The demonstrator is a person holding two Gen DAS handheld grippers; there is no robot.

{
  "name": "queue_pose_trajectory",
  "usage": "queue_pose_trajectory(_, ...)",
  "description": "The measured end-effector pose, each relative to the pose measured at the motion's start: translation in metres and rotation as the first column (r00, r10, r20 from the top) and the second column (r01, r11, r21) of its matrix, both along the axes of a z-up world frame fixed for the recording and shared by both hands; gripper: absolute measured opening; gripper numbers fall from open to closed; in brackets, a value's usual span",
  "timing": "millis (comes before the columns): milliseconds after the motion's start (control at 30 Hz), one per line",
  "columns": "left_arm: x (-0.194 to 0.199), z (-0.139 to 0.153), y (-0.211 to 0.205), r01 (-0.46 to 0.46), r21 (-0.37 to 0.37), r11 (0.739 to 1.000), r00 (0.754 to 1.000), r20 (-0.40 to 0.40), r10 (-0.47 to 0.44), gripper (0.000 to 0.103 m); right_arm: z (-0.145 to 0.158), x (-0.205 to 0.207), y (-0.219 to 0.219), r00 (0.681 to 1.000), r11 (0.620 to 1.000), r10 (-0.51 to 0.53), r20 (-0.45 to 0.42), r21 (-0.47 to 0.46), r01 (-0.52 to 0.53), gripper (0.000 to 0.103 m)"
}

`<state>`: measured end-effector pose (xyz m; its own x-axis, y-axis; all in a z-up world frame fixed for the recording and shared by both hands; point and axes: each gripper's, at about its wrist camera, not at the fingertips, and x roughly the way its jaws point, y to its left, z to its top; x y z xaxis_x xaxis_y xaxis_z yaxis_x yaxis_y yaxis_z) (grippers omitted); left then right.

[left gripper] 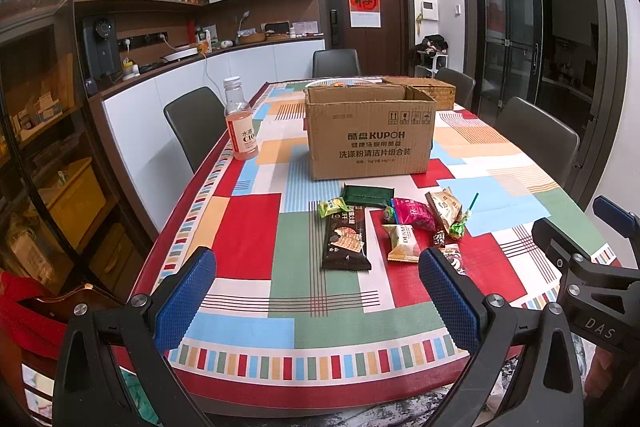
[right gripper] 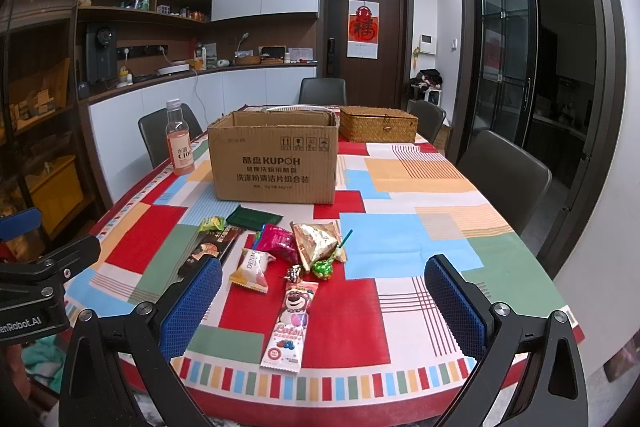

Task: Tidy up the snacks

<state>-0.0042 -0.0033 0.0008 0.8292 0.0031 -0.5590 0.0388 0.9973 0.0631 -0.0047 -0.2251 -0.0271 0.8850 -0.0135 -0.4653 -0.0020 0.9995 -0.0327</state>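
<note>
Several snack packets lie in a loose pile on the colourful tablecloth [left gripper: 248, 239]: a long black biscuit pack [left gripper: 345, 241], a dark green pack [left gripper: 367, 195], a pink bag [left gripper: 414, 213], a gold bag [right gripper: 316, 241], a small DENMA pack [right gripper: 251, 270] and a pink bear-print stick pack [right gripper: 290, 325]. An open cardboard box [left gripper: 370, 133] stands behind them; it also shows in the right wrist view [right gripper: 276, 159]. My left gripper [left gripper: 316, 299] is open and empty at the table's near edge. My right gripper [right gripper: 322, 311] is open and empty, just before the bear pack.
A pink drink bottle [left gripper: 240, 123] stands left of the box. A woven lidded basket [right gripper: 378, 125] sits behind the box on the right. Grey chairs [left gripper: 192, 125] surround the table. A counter with appliances runs along the left wall.
</note>
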Motion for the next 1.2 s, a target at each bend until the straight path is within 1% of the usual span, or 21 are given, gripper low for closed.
queue_pose_trajectory(1200,-0.0028,-0.0017,0.0014,0.004,-0.003,1.000,1.000,-0.005,-0.004,0.103,0.0000,0.0004,0.0000,1.000,1.000,0.000,-0.002,-0.002,0.000,0.102)
